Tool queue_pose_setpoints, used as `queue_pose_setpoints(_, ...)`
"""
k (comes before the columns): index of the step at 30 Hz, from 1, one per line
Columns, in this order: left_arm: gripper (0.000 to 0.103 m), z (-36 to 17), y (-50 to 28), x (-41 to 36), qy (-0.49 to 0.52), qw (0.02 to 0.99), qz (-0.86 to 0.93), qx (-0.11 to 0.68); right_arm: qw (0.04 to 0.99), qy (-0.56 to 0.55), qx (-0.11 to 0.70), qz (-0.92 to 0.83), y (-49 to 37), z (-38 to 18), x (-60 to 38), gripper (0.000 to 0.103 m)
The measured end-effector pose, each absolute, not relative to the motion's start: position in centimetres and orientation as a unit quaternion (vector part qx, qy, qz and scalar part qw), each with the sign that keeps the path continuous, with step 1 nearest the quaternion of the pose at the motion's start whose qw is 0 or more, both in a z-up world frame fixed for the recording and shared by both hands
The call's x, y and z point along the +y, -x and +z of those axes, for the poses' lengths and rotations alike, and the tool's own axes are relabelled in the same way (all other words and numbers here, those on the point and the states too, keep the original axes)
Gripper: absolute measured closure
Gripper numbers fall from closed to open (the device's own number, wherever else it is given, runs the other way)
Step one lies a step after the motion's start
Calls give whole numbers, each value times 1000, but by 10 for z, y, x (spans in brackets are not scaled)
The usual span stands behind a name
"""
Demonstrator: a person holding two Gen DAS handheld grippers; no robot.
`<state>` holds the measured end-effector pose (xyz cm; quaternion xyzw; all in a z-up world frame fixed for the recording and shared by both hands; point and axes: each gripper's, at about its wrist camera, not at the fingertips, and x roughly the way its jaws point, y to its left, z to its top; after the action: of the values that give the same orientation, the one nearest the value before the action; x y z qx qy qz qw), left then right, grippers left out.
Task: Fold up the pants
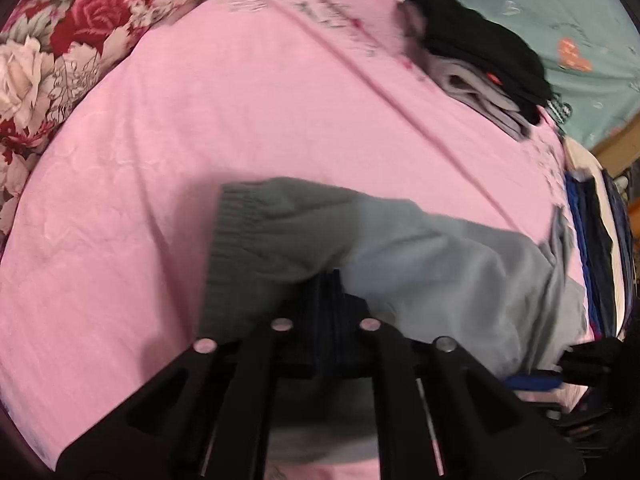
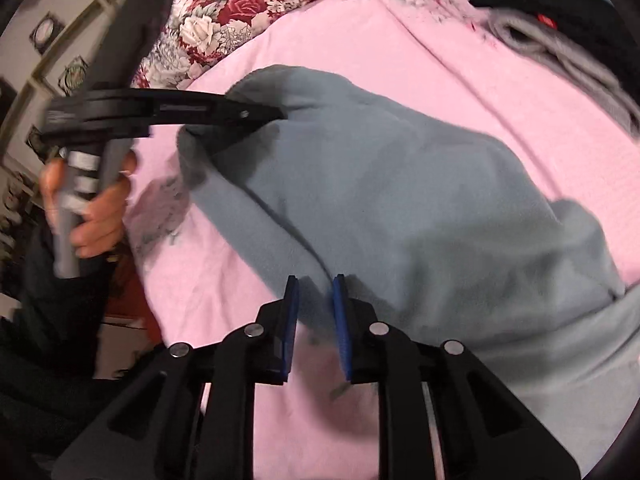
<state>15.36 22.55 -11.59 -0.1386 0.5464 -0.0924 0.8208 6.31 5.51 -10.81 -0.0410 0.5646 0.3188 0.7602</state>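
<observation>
A pink bedsheet point(image 1: 168, 184) covers the bed, with a red-and-white floral quilt point(image 1: 44, 52) at its far edge. Soft grey-blue fleece pants point(image 2: 400, 200) lie bunched across the sheet. The left gripper point(image 2: 276, 114) is clamped on their ribbed cuff point(image 1: 248, 232). The right gripper point(image 2: 316, 308) hangs parted over the pants' near edge, holding nothing.

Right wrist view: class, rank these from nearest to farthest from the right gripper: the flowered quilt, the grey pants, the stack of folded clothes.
1. grey pants, directly ahead of the right gripper, edge at its open fingers.
2. stack of folded clothes, upper right on the pink sheet.
3. flowered quilt, top left, beyond the sheet.
</observation>
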Motion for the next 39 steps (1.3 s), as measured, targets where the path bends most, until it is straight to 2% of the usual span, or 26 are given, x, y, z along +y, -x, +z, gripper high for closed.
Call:
queue_pose_setpoints(2,100,-118,-159,230,154,818,-98,545,764,11,567,307,-69,-92,30,74)
queue_pose_setpoints(4,100,-118,-160,229,146,827,-96,535,797,10,554,242,-81,-70,-12,56)
queue_pose_setpoints(6,100,-118,-163,226,135,836,-95,523,822,-10,550,146,-105,-54,-72,56)
queue_pose_setpoints(11,100,-119,-166,227,142,848,-104,500,814,-89,572,-54,-172,-52,-210,55)
queue_pose_setpoints(14,100,-120,-166,232,164,844,-115,497,793,-136,586,-91,-201,-64,-250,55)
queue_pose_setpoints(19,100,-125,-169,240,199,833,-131,499,782,-115,603,-109,-229,-74,-242,61)
queue_pose_setpoints(26,100,-123,-166,236,182,840,-128,494,747,-69,643,-151,-240,-102,-225,61)
queue_pose_setpoints(33,100,-124,-165,239,190,838,-132,494,728,-87,653,-189,-233,-109,-246,61)
queue_pose_setpoints(35,100,-123,-165,238,187,839,-132,494,729,-99,652,-182,-232,-110,-251,68)
queue_pose_setpoints(36,100,-123,-165,238,187,839,-132,494,733,-97,649,-180,-230,-109,-251,88)
queue_pose_setpoints(37,100,-123,-165,238,187,839,-132,493,734,-80,648,-191,-230,-108,-252,99)
queue_pose_setpoints(39,100,-123,-165,239,189,838,-133,494,739,-94,639,-191,-227,-103,-264,99)
